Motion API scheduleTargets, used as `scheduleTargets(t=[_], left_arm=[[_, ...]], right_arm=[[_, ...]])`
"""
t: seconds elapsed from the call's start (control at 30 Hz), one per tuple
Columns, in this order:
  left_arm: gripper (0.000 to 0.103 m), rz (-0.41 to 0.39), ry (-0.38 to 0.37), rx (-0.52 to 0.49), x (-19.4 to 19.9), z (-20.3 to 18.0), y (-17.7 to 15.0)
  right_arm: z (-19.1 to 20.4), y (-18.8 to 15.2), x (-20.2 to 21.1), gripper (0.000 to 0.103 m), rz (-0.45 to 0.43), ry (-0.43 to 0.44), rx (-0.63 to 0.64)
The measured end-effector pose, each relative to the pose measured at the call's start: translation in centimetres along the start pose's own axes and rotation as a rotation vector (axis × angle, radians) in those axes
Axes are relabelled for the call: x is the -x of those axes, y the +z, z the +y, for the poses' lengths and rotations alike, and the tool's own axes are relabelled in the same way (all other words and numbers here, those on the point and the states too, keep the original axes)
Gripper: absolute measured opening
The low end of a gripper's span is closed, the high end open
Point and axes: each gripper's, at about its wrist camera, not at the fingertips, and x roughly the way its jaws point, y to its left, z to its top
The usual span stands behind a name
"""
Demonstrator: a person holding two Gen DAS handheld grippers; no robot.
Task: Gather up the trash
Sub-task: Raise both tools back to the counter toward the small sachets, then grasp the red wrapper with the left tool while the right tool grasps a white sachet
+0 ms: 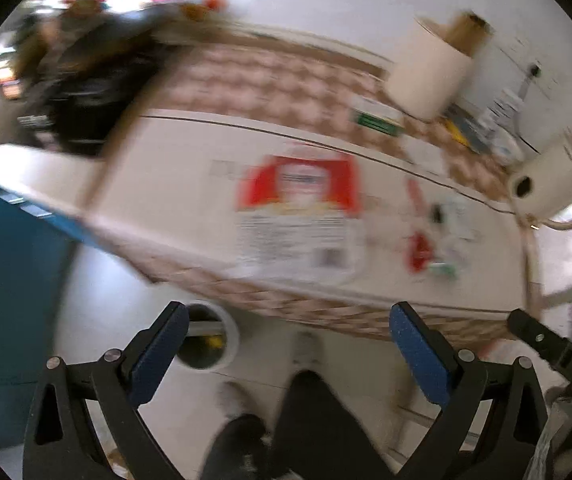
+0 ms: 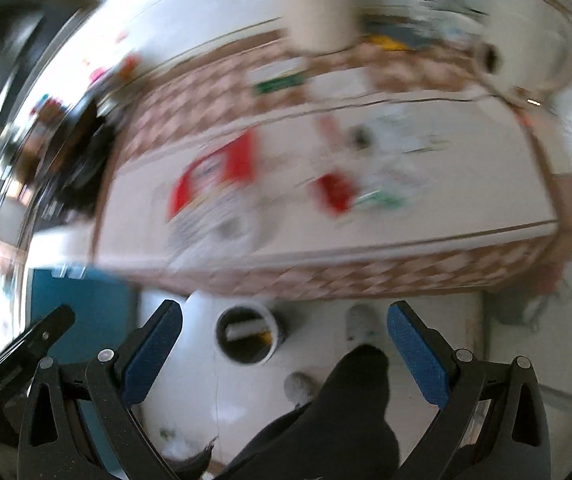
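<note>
We see the trash lying on a white table top point(image 1: 174, 184) with a brown-and-pink checkered edge, both views blurred. We count one large flat wrapper point(image 1: 299, 216) with a red-and-white label near the middle, and at about three o'clock from it a small heap of scraps point(image 1: 431, 236) — one red piece, one green-and-white piece and some pale bits we cannot separate.

On the white floor below the table's near edge stands one round white bin point(image 2: 248, 334), open, with something pale and something yellow inside. It sits at about eleven o'clock from the left gripper point(image 1: 289, 344) and between the fingers of the right gripper point(image 2: 284, 338).

Both tongs are spread wide, blue pads far apart, and hold nothing. Each hangs over the floor, short of the table.

The person's dark trouser legs and two pale shoes point(image 1: 305, 346) fill the low centre of both views.

Farther off on the table we count two paper rolls — one upright point(image 1: 431, 74), one on its side point(image 1: 541, 188) at the right edge — one small green-and-white box point(image 1: 377, 116), and a dark bag point(image 1: 86, 92) at ten o'clock. A blue cabinet point(image 1: 10, 280) stands at left.
</note>
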Motion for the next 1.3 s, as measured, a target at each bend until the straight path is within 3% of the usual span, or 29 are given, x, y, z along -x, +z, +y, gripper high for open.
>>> scheduleTargets(t=[0.13,0.23,0.33,0.37,0.4,0.43,0.47,0.5,0.8,0.9,0.97,1.03,1.1,1.2,1.3], left_arm=[[0.100,0.136,-0.077,-0.049,-7.3,-6.7,3.4],[0.088,0.235,-0.088,-0.092,-13.4,-11.2,5.0],[0.071,0.313,-0.084,-0.108,-17.7,-13.5,5.4],[0.061,0.343,-0.083,-0.116,-19.2,-14.2,5.4],[0.059,0.371,-0.111,-0.118,-20.3,-14.6,5.3],[0.055,0.341,-0.101,-0.127,-20.0,-15.1,5.3],[0.035,0.336,-0.109,-0.148,-19.8,-15.5,5.4],[0.025,0.349,-0.136,-0.156,-19.8,-15.9,5.3],[0.016,0.251,0.054,-0.124,-18.0,-14.0,5.2],[0.016,0.249,0.057,-0.106,-17.7,-13.3,5.1],[0.015,0.246,0.066,-0.104,-17.6,-13.2,5.1],[0.015,0.246,0.069,-0.100,-17.6,-13.2,5.1],[0.014,0.243,0.077,-0.095,-17.5,-13.2,5.1],[0.011,0.213,0.106,-0.105,-16.8,-13.7,5.3],[0.010,0.161,0.135,-0.131,-15.4,-14.1,5.6]], right_arm=[[-8.4,4.8,-1.4,0.102,0.012,-0.045,-0.145],[-13.2,7.3,-3.9,0.096,0.049,-0.056,-0.215],[-16.8,9.3,-7.0,0.093,0.099,-0.061,-0.270],[-17.5,9.6,-7.8,0.093,0.115,-0.061,-0.284],[-18.3,10.0,-8.7,0.093,0.130,-0.062,-0.296],[-18.8,10.2,-9.5,0.093,0.141,-0.064,-0.298],[-19.1,10.6,-10.5,0.093,0.156,-0.066,-0.295],[-19.2,10.7,-11.0,0.093,0.166,-0.067,-0.292],[-15.7,12.2,-17.0,0.092,0.263,-0.018,-0.155],[-13.2,12.4,-18.3,0.090,0.248,-0.083,-0.055],[-11.1,12.3,-18.8,0.081,0.226,-0.164,0.054],[-9.7,12.0,-18.8,0.051,0.173,-0.242,0.141],[-9.1,11.9,-18.5,0.037,0.137,-0.257,0.177],[-9.4,11.9,-18.0,0.030,0.120,-0.222,0.171],[-10.1,12.1,-16.6,0.016,0.095,-0.189,0.153]])
